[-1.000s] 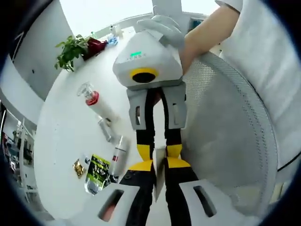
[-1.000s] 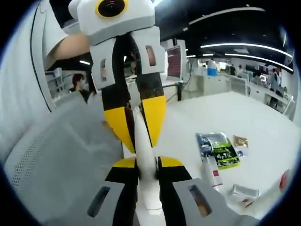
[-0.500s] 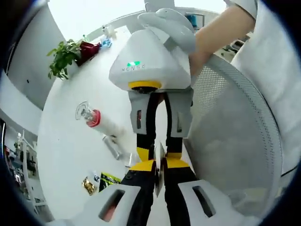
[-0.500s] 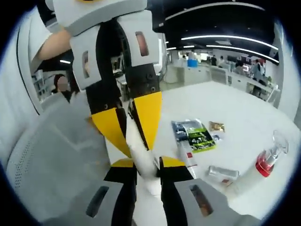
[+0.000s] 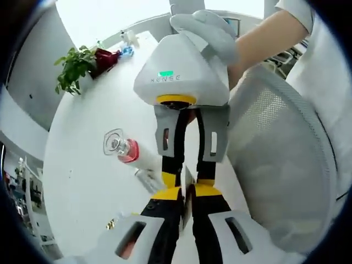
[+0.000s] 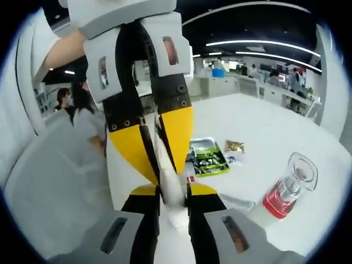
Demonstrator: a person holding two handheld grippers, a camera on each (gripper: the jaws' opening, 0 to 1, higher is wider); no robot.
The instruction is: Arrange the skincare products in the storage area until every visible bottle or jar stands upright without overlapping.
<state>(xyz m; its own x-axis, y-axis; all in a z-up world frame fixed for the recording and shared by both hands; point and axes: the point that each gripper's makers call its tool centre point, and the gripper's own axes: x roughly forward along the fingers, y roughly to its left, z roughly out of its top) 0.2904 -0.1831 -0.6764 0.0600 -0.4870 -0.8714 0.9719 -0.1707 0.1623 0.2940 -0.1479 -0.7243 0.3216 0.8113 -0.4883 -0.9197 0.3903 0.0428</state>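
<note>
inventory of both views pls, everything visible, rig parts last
white tube: 1, white, clamped between both grippers above the table
pump bottle: 1, clear cap, red collar, white body, lying on the table
green sachet: 1, green-black, flat on the table
small gold packet: 1, gold, beside the sachet
silver tube: 1, lying by the bottle
potted plant: 1, green, far table edge
table: 1, white
mesh chair: 1, grey
left gripper: shut on the tube
right gripper: shut on the tube
</note>
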